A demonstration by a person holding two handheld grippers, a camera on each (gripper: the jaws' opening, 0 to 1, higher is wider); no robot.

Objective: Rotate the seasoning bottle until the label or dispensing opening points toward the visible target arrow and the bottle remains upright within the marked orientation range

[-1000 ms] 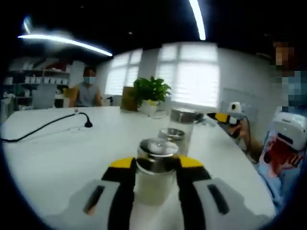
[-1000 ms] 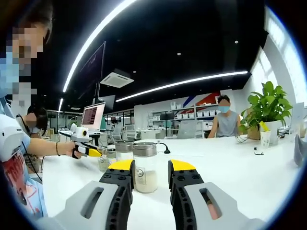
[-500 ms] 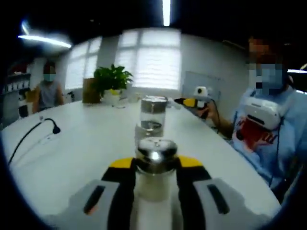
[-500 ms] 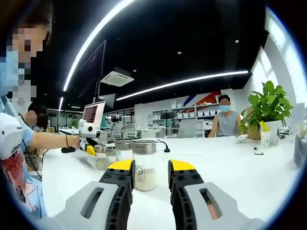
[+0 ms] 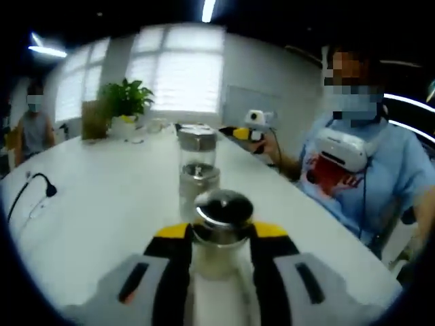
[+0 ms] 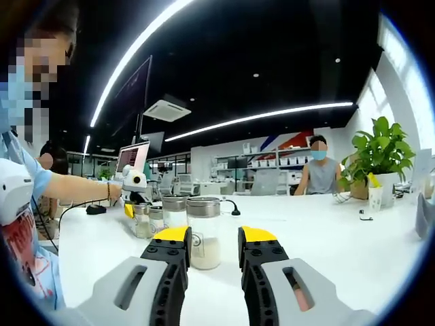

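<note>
My left gripper (image 5: 219, 232) is shut on a small glass seasoning bottle (image 5: 220, 216) with a domed chrome lid, held upright just over the white table (image 5: 88, 217). In the right gripper view the same left gripper (image 6: 134, 195) stands at the left of a row of jars, with the small bottle (image 6: 141, 221) under it. My right gripper (image 6: 214, 238) is open, low over the table. A jar of white powder (image 6: 204, 234) stands just beyond its yellow tips, partly behind the left jaw. In the left gripper view a hand holds the right gripper (image 5: 249, 129) at the far side.
Two more metal-lidded jars, a short one (image 5: 198, 179) and a tall one (image 5: 197, 145), stand in line past the held bottle. A person in blue (image 5: 360, 176) sits along the table's right edge. A black cable (image 5: 35, 190) lies at the left and a potted plant (image 5: 122, 105) at the far end.
The left gripper has swung round with the bottle in it, so its view now faces the person more. In the right gripper view it has drawn in beside the jars. The right gripper stays still.
</note>
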